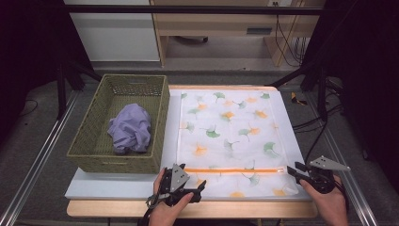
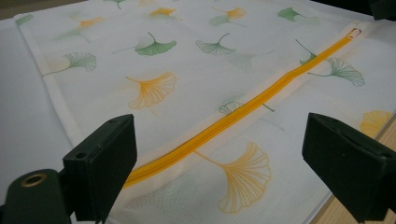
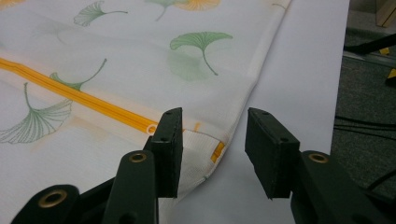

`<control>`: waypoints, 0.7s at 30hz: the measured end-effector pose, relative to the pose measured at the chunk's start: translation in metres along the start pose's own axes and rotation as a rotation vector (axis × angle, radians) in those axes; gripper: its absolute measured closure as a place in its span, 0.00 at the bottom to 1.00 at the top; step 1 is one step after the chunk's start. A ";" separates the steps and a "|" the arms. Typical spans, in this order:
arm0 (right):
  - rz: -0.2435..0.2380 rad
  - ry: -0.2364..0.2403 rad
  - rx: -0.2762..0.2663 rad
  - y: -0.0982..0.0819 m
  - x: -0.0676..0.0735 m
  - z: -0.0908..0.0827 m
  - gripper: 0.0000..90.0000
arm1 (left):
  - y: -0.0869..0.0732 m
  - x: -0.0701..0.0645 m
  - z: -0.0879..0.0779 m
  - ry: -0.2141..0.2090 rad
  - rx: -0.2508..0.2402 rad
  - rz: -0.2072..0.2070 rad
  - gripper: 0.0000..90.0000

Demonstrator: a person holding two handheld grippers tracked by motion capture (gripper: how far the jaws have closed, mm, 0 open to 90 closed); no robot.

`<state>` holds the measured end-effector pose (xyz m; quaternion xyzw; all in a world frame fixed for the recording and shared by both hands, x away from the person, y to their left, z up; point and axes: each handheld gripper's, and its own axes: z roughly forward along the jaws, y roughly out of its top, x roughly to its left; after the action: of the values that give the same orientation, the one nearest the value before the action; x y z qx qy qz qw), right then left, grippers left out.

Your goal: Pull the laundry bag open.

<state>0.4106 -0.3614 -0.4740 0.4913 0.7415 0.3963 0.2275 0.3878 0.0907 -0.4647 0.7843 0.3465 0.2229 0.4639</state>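
A woven olive-green basket [image 1: 94, 141] is sitting on the left part of the desk [image 1: 117, 188], and a crumpled lilac cloth [image 1: 131, 128] is lying inside it. A wooden cabinet [image 1: 211, 28] is standing beyond the desk, and black cables [image 1: 288, 42] are hanging down at its right side.

A wooden table [image 1: 117, 208] carries a white board [image 1: 117, 186] that covers most of its top, leaving a strip of wood bare along the near edge. On the board lie a woven green basket [image 1: 91, 136] at the left and, just beside it, a flat white bag [image 1: 230, 136] printed with green and orange leaves, spread over the middle and right.
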 end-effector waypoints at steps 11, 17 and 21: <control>-0.002 0.021 0.053 -0.002 0.002 0.008 0.57 | 0.000 0.000 0.000 -0.001 0.000 0.000 0.11; -0.014 0.038 0.071 -0.003 0.003 0.010 0.54 | 0.000 0.000 0.000 0.002 -0.006 -0.002 0.11; -0.031 0.026 0.080 -0.004 0.004 0.012 0.52 | 0.001 0.001 -0.001 0.002 -0.007 -0.003 0.11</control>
<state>0.4153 -0.3547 -0.4843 0.4832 0.7672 0.3691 0.2041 0.3879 0.0914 -0.4636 0.7819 0.3472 0.2243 0.4667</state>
